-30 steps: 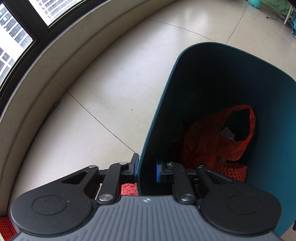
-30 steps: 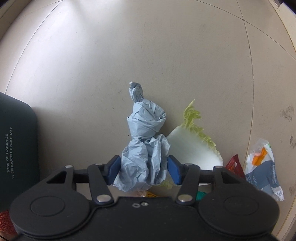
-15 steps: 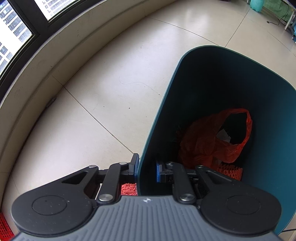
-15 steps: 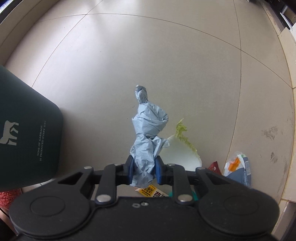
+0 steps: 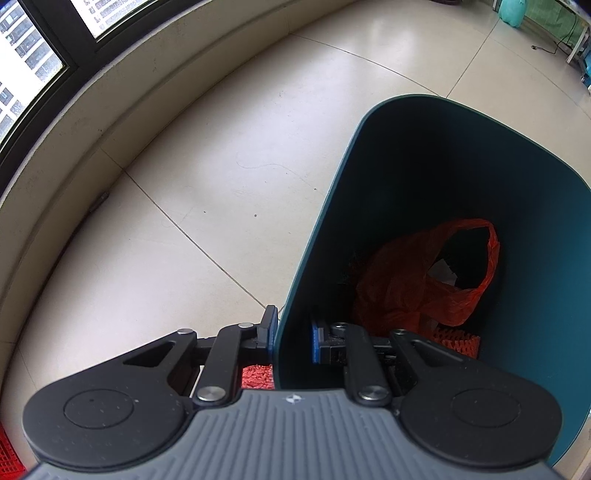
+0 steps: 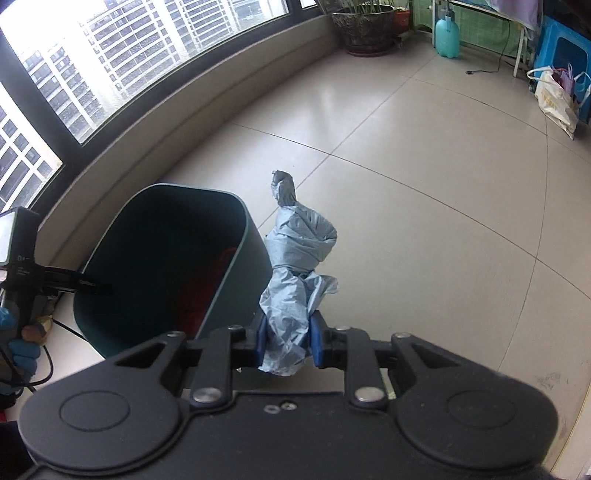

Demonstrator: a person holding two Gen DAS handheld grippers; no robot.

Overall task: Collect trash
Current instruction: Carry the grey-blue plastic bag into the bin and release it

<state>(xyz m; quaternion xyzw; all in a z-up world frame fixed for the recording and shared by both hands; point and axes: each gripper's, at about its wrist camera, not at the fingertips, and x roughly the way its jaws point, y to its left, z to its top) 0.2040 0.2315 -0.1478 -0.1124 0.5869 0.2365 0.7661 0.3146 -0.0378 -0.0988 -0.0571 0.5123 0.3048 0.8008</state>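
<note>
My left gripper (image 5: pixel 293 338) is shut on the near wall of a dark teal trash bin (image 5: pixel 325 236), one finger outside and one inside. An orange plastic bag (image 5: pixel 417 284) and red foam netting (image 5: pixel 456 338) lie in the bin. My right gripper (image 6: pixel 286 341) is shut on a crumpled, knotted grey-blue plastic bag (image 6: pixel 301 258) and holds it in the air just right of the bin's rim (image 6: pixel 236 240). The left gripper shows at the left of the right wrist view (image 6: pixel 22 280), holding the bin.
A curved window sill (image 6: pixel 192 122) runs behind the bin. A potted plant (image 6: pixel 365 26), a teal bottle (image 6: pixel 447 35), a white shopping bag (image 6: pixel 556 98) and a blue stool (image 6: pixel 565 55) stand at the far side of the tiled floor (image 6: pixel 424 206).
My right gripper closed on the grey-blue bag, lifted it off the floor and swung it left and up beside the bin. The left gripper kept its hold; the bin shifted slightly.
</note>
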